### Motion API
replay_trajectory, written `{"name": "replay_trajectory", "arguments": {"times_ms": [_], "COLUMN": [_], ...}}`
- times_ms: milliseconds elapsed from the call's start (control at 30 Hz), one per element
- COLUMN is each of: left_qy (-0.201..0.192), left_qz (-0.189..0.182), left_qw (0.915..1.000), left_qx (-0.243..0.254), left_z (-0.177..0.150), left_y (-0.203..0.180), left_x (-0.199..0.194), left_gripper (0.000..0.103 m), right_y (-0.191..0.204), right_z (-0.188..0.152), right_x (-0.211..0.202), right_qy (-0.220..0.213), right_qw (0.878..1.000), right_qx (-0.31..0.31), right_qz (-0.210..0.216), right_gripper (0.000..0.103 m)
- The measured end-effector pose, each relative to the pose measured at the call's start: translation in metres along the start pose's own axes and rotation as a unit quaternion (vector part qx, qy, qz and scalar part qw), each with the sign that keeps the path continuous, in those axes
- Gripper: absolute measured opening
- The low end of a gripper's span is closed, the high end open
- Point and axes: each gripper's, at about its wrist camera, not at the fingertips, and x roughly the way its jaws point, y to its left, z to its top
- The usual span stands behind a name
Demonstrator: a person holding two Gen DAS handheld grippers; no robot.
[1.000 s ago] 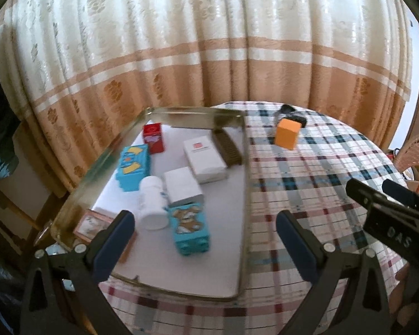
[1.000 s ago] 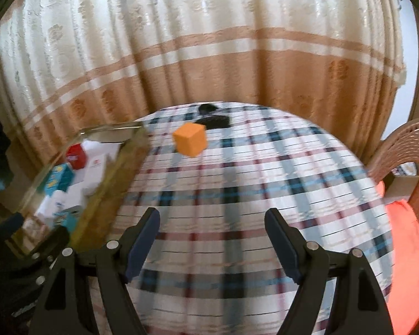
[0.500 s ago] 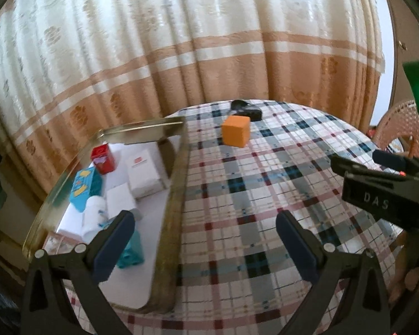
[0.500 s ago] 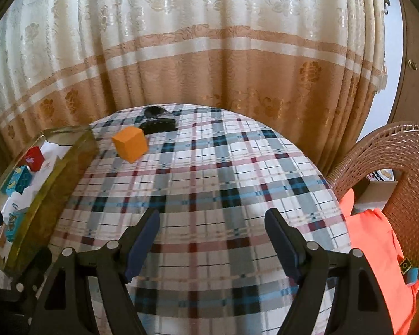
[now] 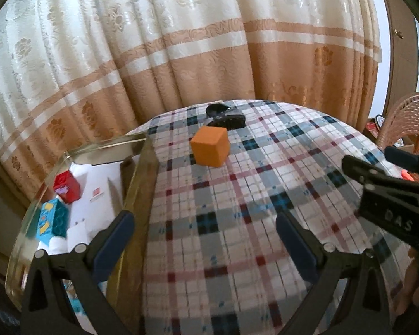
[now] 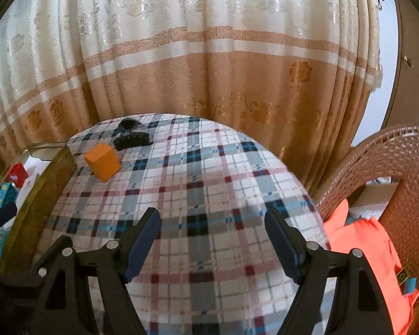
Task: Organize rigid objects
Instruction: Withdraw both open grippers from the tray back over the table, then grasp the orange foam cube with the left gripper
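On the plaid tablecloth (image 5: pixel 237 223) one orange cube (image 5: pixel 210 150) sits at twelve o'clock, clear of both grippers; two black items (image 5: pixel 225 117) lie just beyond it. At nine o'clock a gold-rimmed tray (image 5: pixel 138 184) holds one red box (image 5: pixel 66 187), one blue box (image 5: pixel 51 220) and white boxes. Left gripper (image 5: pixel 204 240) and right gripper (image 6: pixel 211 240) both gape wide, empty.

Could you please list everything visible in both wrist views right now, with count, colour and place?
Orange cube: one, on the plaid tablecloth, outside the tray.
Black hair claw clip: one, behind the cube.
Glass-walled tray: one, table's left side.
Red box: one, in the tray.
Teal boxes: at least one, in the tray.
White boxes: several, blurred, in the tray.
Wicker chair: one, brown, right.
Orange cloth: one, on the chair.
Curtain: cream and tan, behind.
Left gripper: open, empty.
Right gripper: open, empty.
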Motion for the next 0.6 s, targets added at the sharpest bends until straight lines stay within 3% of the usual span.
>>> {"name": "replay_trajectory", "arguments": {"times_ms": [267,600], "left_qy": [0.002,0.013], "left_qz": [0.005,0.011], "left_qw": [1.0,0.9996], "left_qx": [0.008,-0.023], "left_z": [0.024,0.061], "left_y": [-0.009,-0.007], "left_x": [0.033,0.077], "left_gripper": [0.102,0.102], "right_y": [-0.007,-0.014], "right_z": [0.012,0.015], "right_x": [0.017,0.028], "right_qy": [0.006,0.029], "right_qw": [1.0,0.999], "right_qx": [0.009,0.03], "right_qz": [0.012,0.032], "right_gripper": [0.079,0.079]}}
